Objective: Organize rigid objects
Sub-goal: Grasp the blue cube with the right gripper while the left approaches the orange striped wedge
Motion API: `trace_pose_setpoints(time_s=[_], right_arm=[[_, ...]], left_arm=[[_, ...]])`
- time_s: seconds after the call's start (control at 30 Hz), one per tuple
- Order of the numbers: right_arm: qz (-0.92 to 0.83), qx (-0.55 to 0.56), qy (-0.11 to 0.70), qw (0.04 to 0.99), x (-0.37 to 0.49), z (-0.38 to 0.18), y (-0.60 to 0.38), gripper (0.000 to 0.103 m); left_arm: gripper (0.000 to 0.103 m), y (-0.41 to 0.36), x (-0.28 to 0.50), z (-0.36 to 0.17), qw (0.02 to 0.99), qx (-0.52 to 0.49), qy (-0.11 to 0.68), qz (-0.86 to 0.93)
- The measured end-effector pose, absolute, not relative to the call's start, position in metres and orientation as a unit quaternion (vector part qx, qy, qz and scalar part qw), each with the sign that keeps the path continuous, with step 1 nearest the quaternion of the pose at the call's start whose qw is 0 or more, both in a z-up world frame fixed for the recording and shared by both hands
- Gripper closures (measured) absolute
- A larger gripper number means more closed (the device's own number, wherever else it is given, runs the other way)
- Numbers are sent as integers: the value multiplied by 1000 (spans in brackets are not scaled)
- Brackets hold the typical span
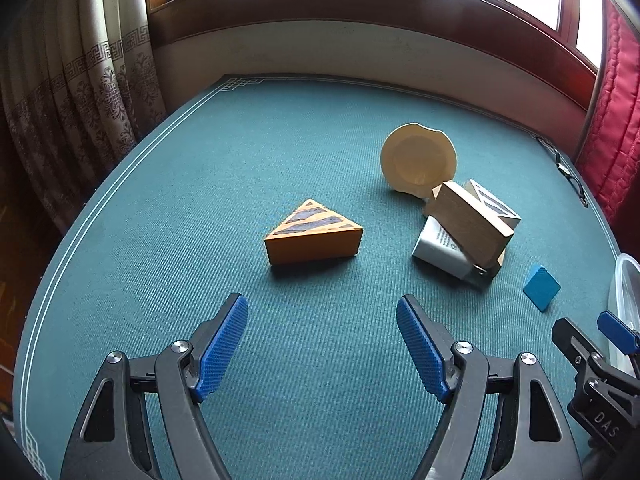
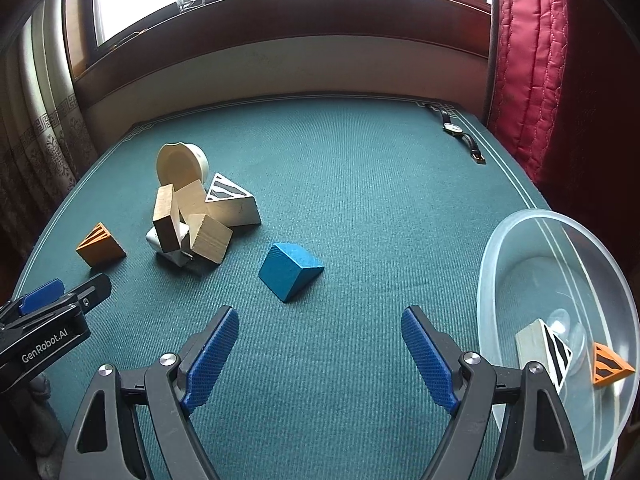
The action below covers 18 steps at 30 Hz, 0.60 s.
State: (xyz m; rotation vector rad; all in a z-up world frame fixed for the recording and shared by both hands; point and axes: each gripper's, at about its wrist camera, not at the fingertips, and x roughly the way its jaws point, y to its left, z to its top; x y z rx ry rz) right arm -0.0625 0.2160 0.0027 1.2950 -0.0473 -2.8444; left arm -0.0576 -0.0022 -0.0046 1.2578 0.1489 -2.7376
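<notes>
My left gripper (image 1: 322, 308) is open and empty over the green cloth, a short way in front of an orange striped wedge (image 1: 314, 232). To its right lies a heap: a pale round disc (image 1: 418, 158), a plain wooden block (image 1: 470, 222), a white striped wedge (image 1: 494, 206) and a small white box (image 1: 436, 250). A blue wedge (image 2: 290, 270) lies just ahead of my right gripper (image 2: 320, 316), which is open with nothing between its fingers. A clear plastic bowl (image 2: 516, 240) at the right holds a white striped block (image 2: 540, 344) and an orange striped wedge (image 2: 610, 364).
A wristwatch (image 2: 458, 132) lies near the table's far right corner. Patterned curtains (image 1: 76, 92) hang at the left, and a red quilted cloth (image 2: 528, 60) hangs at the right. A wall and window sill (image 1: 360, 8) run behind the table.
</notes>
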Motion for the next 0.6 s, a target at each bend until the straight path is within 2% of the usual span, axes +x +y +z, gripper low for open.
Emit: trace_pose_setpoints(time_s=[0.6], right_arm=[[-901,432,-22,8,-82,-13,215,17]], left_arm=[[25,-21,-88,-11,70,425,52,-901]])
